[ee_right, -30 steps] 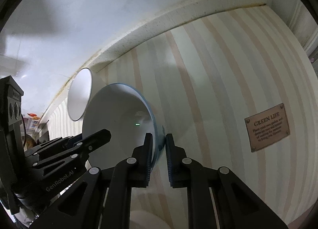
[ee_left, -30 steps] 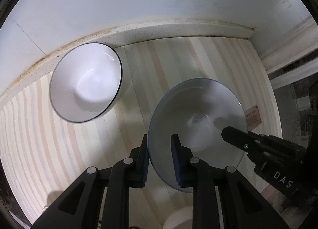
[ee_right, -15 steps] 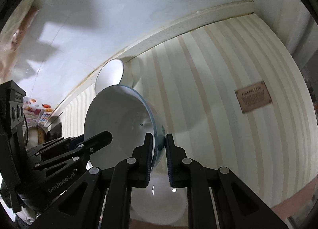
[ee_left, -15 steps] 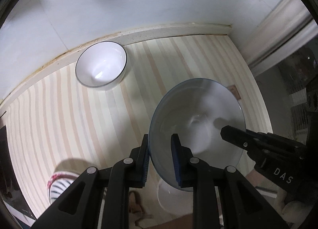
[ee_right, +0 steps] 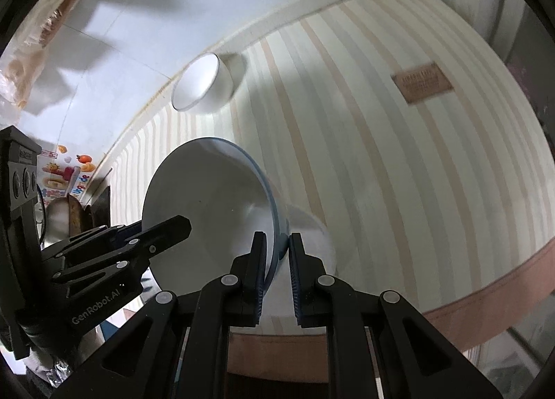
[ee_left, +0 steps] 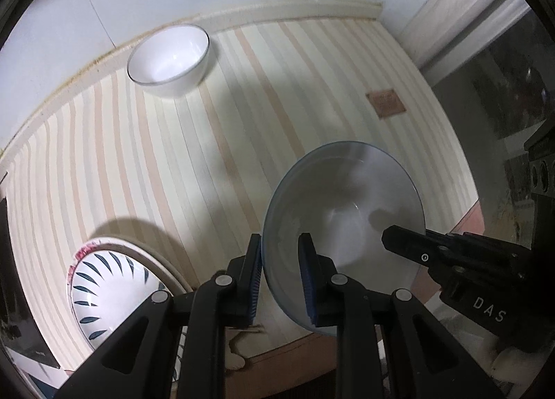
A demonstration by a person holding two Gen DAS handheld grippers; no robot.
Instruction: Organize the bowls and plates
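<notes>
Now both tools have pulled back toward the near edge of the counter point(ee_left: 242, 114). The left tool point(ee_left: 279, 272) and right tool point(ee_right: 277, 272) are each clamped on opposite rim edges of the blue-rimmed bowl point(ee_left: 347, 211), which is carried tilted in the air over the near right part of the striped cloth, not resting on anything. A second ago the white bowl point(ee_left: 170, 59) filled the left wrist view close up; it now sits small at the far left by the wall, well apart. A patterned bowl point(ee_left: 104, 288) on a plate has come into view at the near left, just beside the left tool. Likely meaning: the carried bowl is being taken away from the white one, probably toward the near stack, though the target is only a guess. Room: the middle of the cloth is bare, with only a brown label point(ee_left: 385, 104) at the far right. The near counter edge lies right under the bowl, so a drop here could go off the edge. The wall closes off the far side.
</notes>
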